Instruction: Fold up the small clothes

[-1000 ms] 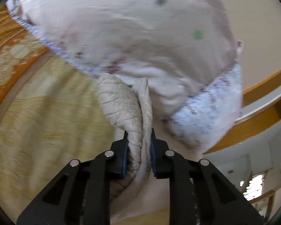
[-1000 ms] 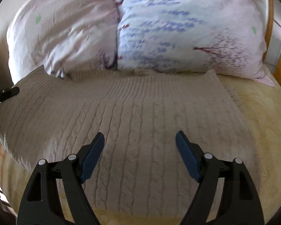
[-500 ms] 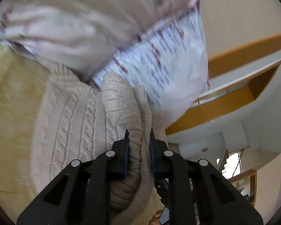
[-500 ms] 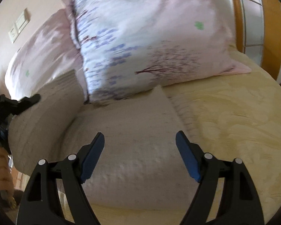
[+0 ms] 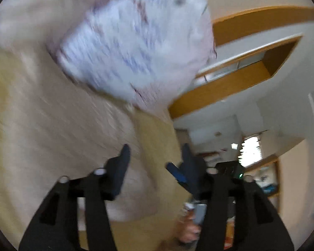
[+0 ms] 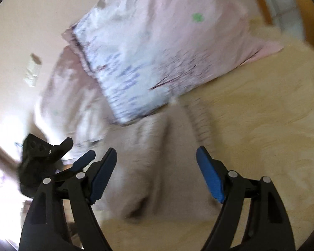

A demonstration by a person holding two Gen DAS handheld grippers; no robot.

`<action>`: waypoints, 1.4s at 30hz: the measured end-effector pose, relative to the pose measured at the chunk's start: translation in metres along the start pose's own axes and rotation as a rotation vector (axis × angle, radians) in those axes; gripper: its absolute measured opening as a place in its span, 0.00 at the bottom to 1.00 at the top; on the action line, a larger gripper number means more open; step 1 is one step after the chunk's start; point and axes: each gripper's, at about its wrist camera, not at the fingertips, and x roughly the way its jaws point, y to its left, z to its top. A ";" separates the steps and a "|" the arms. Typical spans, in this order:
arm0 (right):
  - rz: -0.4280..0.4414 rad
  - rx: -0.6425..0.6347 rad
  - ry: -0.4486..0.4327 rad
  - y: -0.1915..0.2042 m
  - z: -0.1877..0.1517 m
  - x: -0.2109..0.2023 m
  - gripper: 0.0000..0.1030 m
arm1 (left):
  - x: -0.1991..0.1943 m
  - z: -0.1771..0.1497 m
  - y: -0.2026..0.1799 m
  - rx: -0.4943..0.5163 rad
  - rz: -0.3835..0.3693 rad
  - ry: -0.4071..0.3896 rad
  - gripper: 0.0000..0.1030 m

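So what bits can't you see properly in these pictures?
- Sweater: its knit pattern is smeared by motion blur in both wrist views, and its near edge hides behind the right gripper.
- Pillow: its print is blurred; the left wrist view cuts off its top.
- Left gripper: open, jaws just opened, nothing between them.
- Hand: mostly hidden behind the fingers.

Motion blur smears the beige cable-knit sweater on the bed, its knit pattern unreadable. The pink-and-blue printed pillow behind it is streaked. A person's hand shows only partly behind a black gripper finger, near the bottom edge.
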 end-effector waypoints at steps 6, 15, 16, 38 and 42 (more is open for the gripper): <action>0.104 0.074 0.185 0.005 -0.002 0.039 0.77 | -0.039 0.005 0.036 0.033 0.341 -0.063 0.66; 0.085 0.122 0.286 0.003 -0.005 0.089 0.61 | -0.006 -0.001 0.067 0.052 0.459 0.040 0.70; 0.104 0.119 0.283 0.005 -0.004 0.092 0.55 | -0.004 0.000 0.066 0.057 0.458 0.044 0.70; -0.335 -0.537 -0.101 0.093 -0.008 0.045 0.15 | -0.010 -0.007 0.064 0.026 0.376 0.070 0.73; -0.415 -0.547 -0.083 0.078 -0.006 0.049 0.15 | -0.001 -0.016 0.054 0.047 0.358 0.093 0.73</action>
